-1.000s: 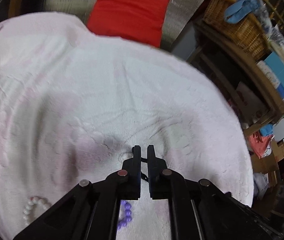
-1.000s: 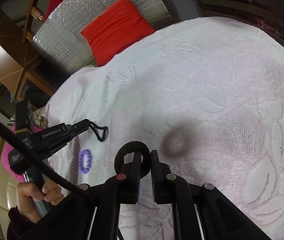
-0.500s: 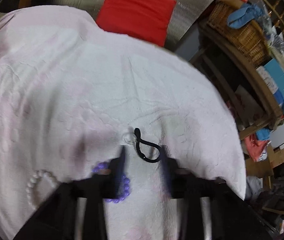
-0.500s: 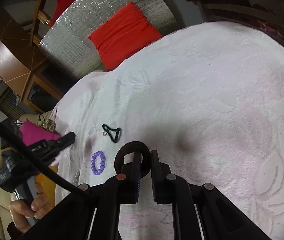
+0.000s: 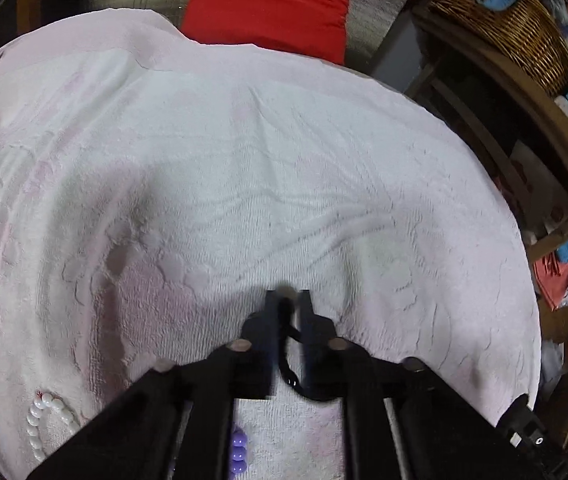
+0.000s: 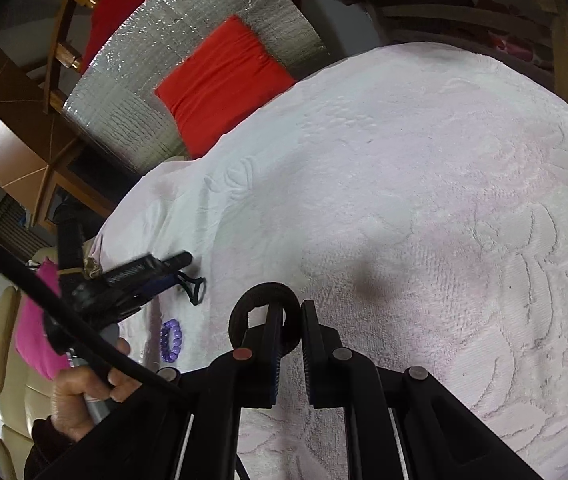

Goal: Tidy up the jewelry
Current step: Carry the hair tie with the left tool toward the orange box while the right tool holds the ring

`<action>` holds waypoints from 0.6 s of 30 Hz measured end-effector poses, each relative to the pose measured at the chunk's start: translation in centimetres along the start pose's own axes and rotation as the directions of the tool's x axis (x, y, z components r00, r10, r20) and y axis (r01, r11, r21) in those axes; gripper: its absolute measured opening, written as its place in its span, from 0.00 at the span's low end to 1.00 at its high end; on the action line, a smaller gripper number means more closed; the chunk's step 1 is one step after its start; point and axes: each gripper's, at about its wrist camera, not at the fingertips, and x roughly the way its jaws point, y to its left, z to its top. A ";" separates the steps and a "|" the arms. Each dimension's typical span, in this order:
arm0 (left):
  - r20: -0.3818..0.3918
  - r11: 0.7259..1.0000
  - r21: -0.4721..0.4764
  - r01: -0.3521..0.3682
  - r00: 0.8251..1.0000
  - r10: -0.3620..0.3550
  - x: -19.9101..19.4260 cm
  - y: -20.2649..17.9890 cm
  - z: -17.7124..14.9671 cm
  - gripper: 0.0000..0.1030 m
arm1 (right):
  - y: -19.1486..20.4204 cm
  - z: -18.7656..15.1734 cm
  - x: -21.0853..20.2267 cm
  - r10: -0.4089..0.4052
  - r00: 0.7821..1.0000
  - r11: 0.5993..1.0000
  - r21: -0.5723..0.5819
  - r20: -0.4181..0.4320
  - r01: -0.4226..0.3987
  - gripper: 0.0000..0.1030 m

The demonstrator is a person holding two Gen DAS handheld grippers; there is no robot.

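Note:
My left gripper (image 5: 287, 296) is shut on a thin black cord loop (image 5: 290, 376), whose slack hangs between the fingers. In the right wrist view the same gripper (image 6: 182, 259) holds the cord (image 6: 194, 287) just over the pale pink towel (image 6: 424, 200). My right gripper (image 6: 292, 308) is shut on a black fabric hair ring (image 6: 244, 312) that loops around its left finger. A purple bead bracelet (image 6: 171, 340) lies on the towel below the cord; it also shows in the left wrist view (image 5: 239, 456). A white pearl bracelet (image 5: 44, 420) lies at the lower left.
A red cushion (image 5: 272, 4) leans on a silver padded panel (image 6: 188, 72) behind the towel. A wicker basket (image 5: 500, 16) and wooden shelves stand to the right. A pink cloth (image 6: 36, 332) and a beige seat (image 6: 8, 392) are at the left.
My left gripper let the black cord lie on the towel and opened, then closed on it again. My right gripper has kept hold of the black ring and shifted only slightly.

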 end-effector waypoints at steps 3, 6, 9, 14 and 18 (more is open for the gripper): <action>0.037 1.000 0.004 0.013 0.999 -0.013 -1.1 0.3 -0.3 0.05 | 0.6 -0.2 0.1 0.005 1.000 1.000 -0.016 -0.001 -0.005 0.10; 0.097 0.999 0.027 0.045 0.994 -0.048 -3.6 0.1 -0.6 0.05 | 0.9 -0.4 0.0 0.006 1.000 1.000 -0.020 0.003 -0.006 0.10; 0.131 0.996 0.029 0.085 0.987 -0.088 -6.2 0.5 -1.2 0.05 | 1.1 -0.5 0.3 0.011 1.000 1.000 -0.009 0.007 -0.011 0.10; 0.211 0.992 0.005 0.124 0.970 -0.122 -12.4 2.9 -3.2 0.05 | 2.7 -1.0 0.8 0.036 0.999 0.999 -0.024 0.003 -0.036 0.10; 0.308 0.995 -0.056 0.084 0.949 -0.063 -18.6 6.3 -5.8 0.05 | 4.6 -1.7 1.5 0.070 0.998 0.996 -0.058 -0.004 -0.070 0.10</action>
